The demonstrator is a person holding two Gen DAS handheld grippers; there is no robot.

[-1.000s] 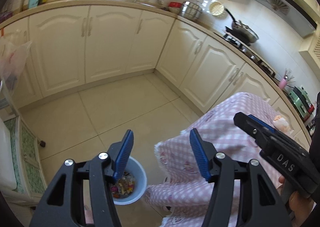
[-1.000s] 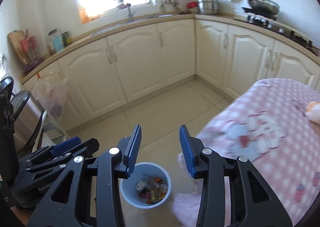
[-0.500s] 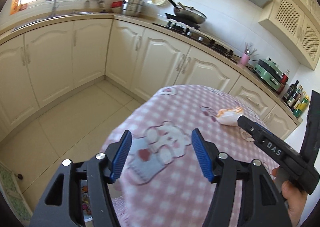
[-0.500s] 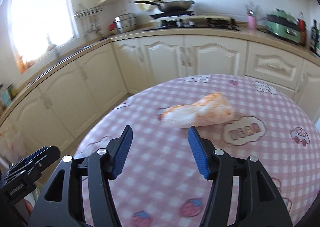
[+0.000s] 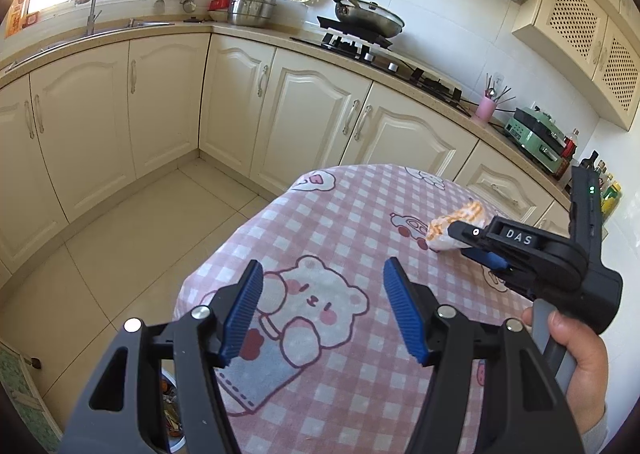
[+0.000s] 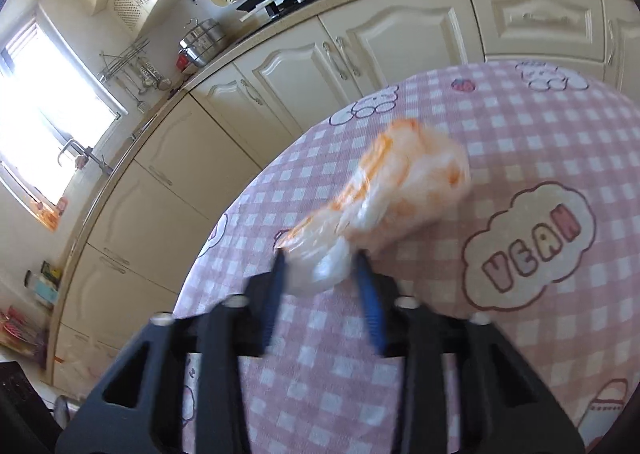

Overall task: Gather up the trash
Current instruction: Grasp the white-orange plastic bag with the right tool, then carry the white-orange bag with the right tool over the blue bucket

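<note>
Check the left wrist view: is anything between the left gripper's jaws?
No: the left gripper stands open over the checked tablecloth, holding nothing.

A pink-and-white checked tablecloth [image 6: 520, 125] carries an orange-and-white plastic wrapper [image 6: 400, 189]; the cabinets [image 5: 312, 113] are cream.

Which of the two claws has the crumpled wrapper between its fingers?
The right claw: its jaws are closing around the near end of the orange-and-white wrapper on the checked tablecloth. The left claw hangs wide open, holding nothing.
</note>
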